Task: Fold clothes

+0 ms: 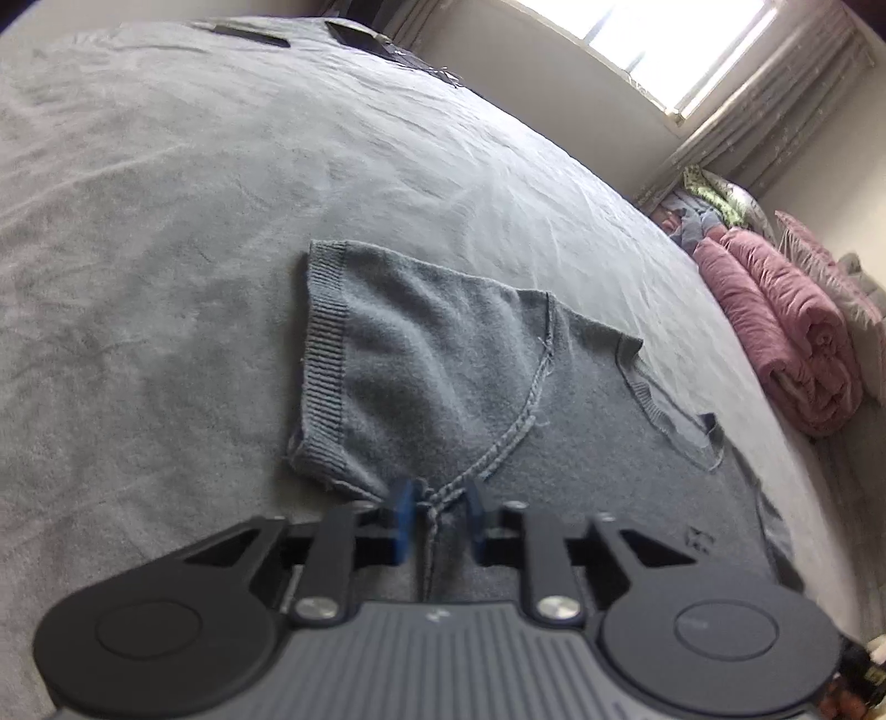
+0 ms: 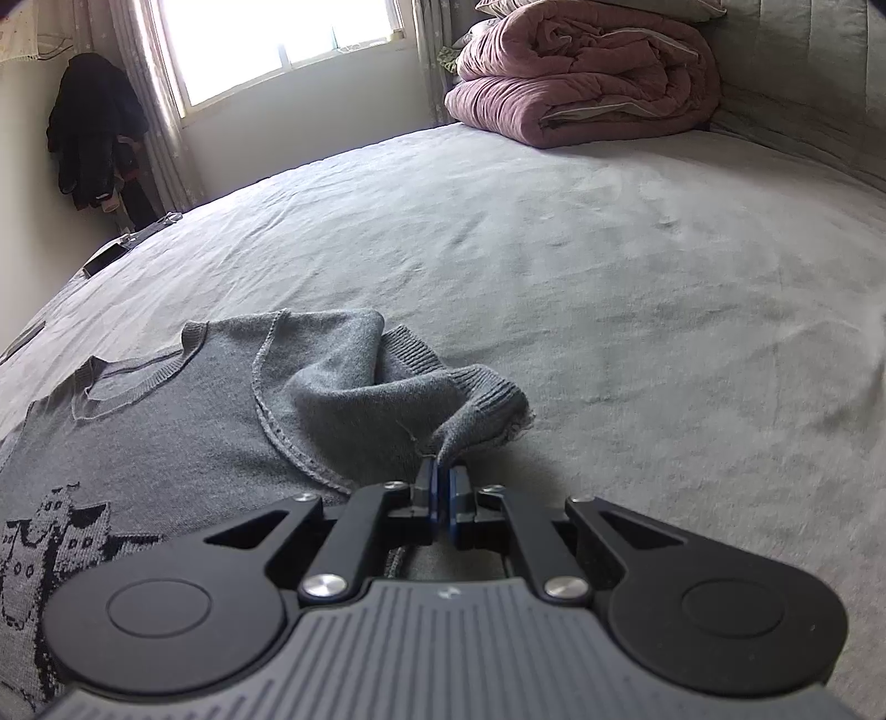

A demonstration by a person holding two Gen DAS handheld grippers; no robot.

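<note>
A grey knit sweater [image 1: 443, 360] lies inside out on the bed, neck opening toward the right in the left wrist view. Its short sleeve with a ribbed cuff [image 1: 321, 354] lies flat ahead. My left gripper [image 1: 437, 512] is shut on the sweater where the underarm seam runs between its blue pads. In the right wrist view the sweater [image 2: 166, 421] shows a dark knitted pattern at the lower left. The other sleeve [image 2: 387, 387] is bunched and lifted, and my right gripper [image 2: 441, 482] is shut on the fabric near its cuff.
The grey bed sheet [image 2: 609, 277] spreads wide around the sweater. A folded pink quilt [image 2: 581, 72] sits at the bed's far end under the window. Dark flat items [image 1: 365, 36] lie at the bed's far edge. Dark clothes [image 2: 94, 133] hang in the room's corner.
</note>
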